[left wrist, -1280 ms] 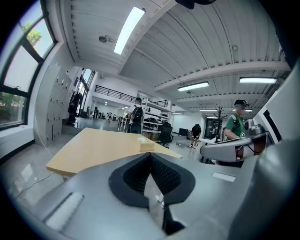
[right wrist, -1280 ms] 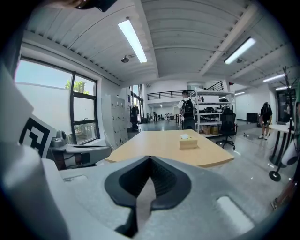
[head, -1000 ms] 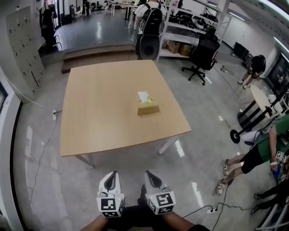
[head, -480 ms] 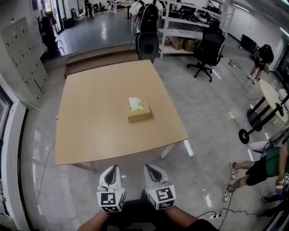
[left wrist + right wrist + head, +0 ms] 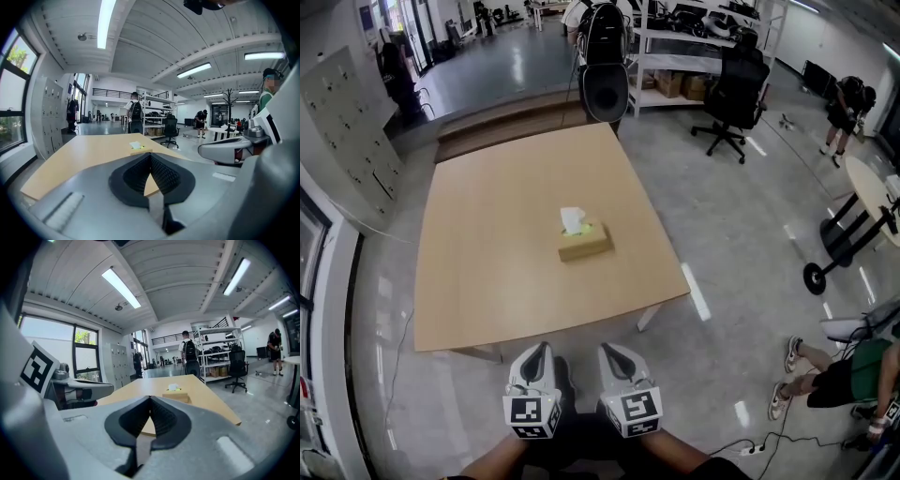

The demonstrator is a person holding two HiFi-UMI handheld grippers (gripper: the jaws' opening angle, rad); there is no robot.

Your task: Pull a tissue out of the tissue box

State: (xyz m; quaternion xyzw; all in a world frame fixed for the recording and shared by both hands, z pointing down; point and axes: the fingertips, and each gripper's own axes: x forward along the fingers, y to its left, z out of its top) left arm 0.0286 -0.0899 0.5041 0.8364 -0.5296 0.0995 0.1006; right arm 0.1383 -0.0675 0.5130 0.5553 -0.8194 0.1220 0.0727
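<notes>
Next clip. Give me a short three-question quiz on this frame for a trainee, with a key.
1. True or false: the tissue box stands on the table with a tissue sticking up from its top.
2. The left hand-held gripper has its jaws: A) wide apart; B) together, nothing between them; C) closed on the tissue.
3. Which touches the tissue box: the left or the right hand-held gripper?
Key: 1 true. 2 B. 3 neither; both are short of the table's near edge.
</notes>
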